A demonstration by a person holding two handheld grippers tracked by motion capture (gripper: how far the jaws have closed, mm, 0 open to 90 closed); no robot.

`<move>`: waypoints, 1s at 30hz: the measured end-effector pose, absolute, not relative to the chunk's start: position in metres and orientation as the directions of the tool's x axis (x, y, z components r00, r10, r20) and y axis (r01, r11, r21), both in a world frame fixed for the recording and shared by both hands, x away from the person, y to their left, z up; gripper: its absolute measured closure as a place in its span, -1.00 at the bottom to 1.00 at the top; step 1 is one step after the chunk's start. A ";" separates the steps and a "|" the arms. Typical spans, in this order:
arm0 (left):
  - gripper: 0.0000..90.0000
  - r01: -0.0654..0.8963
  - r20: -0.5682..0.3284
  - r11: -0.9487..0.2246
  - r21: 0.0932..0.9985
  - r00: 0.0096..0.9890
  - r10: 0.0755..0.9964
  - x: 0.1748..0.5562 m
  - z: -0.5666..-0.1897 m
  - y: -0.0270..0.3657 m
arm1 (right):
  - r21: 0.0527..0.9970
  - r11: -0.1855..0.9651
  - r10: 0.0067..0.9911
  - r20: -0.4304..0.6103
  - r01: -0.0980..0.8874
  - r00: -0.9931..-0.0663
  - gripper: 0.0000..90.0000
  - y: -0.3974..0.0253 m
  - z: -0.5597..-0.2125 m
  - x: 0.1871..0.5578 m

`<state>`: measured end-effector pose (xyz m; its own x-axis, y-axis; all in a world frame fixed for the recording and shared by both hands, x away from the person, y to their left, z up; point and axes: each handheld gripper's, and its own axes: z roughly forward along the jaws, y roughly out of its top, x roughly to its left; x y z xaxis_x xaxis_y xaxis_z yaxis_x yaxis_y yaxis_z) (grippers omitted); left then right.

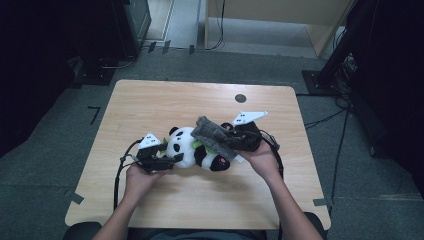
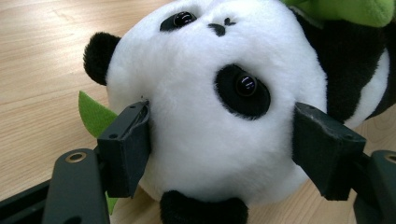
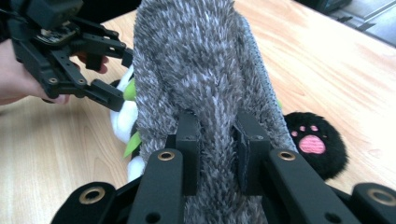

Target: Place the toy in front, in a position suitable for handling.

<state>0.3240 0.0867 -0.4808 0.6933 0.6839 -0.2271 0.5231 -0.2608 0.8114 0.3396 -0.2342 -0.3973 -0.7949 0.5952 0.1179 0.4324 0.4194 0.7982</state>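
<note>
Nearest the person, the left gripper (image 1: 167,161) has its jaws spread around the head of the panda plush (image 2: 210,107), one pad touching the cheek, the other just off it. Beyond it, the right gripper (image 3: 215,149) pinches the grey fuzzy cloth (image 3: 201,70), which drapes over the panda's body at mid-table (image 1: 150,100). The plush's long axis runs left to right between the two tools, head toward the left one. No label or writing can be read.

A lab or recording room, this: grey carpet tiles (image 1: 210,62) underfoot, loose cables (image 1: 340,145) trailing at right of the frame, dark equipment stands (image 1: 345,45) upper right, tape marks (image 1: 94,114) beside the plain wooden counter (image 1: 150,100).
</note>
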 end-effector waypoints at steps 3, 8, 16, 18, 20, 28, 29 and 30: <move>-0.44 0.522 -0.223 -0.265 0.811 0.694 0.684 0.323 -0.481 0.087 | 0.788 0.429 0.592 0.123 0.441 -0.796 0.67 -0.232 -0.402 0.343; -0.44 0.516 -0.214 -0.273 0.812 0.699 0.682 0.323 -0.481 0.087 | 0.772 0.433 0.590 0.148 0.466 -0.794 0.67 -0.233 -0.410 0.344; -0.44 0.523 -0.223 -0.269 0.809 0.697 0.681 0.324 -0.481 0.087 | 0.762 0.421 0.606 0.168 0.493 -0.777 0.67 -0.248 -0.418 0.341; -0.44 0.524 -0.225 -0.268 0.809 0.696 0.682 0.324 -0.481 0.087 | 0.757 0.414 0.615 0.177 0.506 -0.768 0.67 -0.253 -0.421 0.340; -0.44 0.524 -0.225 -0.267 0.809 0.695 0.683 0.324 -0.481 0.086 | 0.747 0.413 0.621 0.187 0.521 -0.761 0.67 -0.257 -0.423 0.340; -0.44 0.524 -0.228 -0.267 0.809 0.698 0.679 0.324 -0.481 0.087 | 0.740 0.417 0.632 0.182 0.528 -0.753 0.67 -0.267 -0.430 0.337; -0.44 0.524 -0.228 -0.267 0.809 0.698 0.679 0.324 -0.481 0.087 | 0.740 0.424 0.629 0.175 0.523 -0.758 0.67 -0.268 -0.430 0.336; -0.44 0.524 -0.228 -0.267 0.809 0.698 0.678 0.324 -0.481 0.087 | 0.739 0.427 0.628 0.173 0.521 -0.759 0.67 -0.269 -0.431 0.336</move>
<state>0.3240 0.0871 -0.4806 0.6982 0.6784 -0.2285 0.5239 -0.2668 0.8089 0.3361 -0.2685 -0.4313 -0.7590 0.6278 0.1726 0.5210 0.4267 0.7392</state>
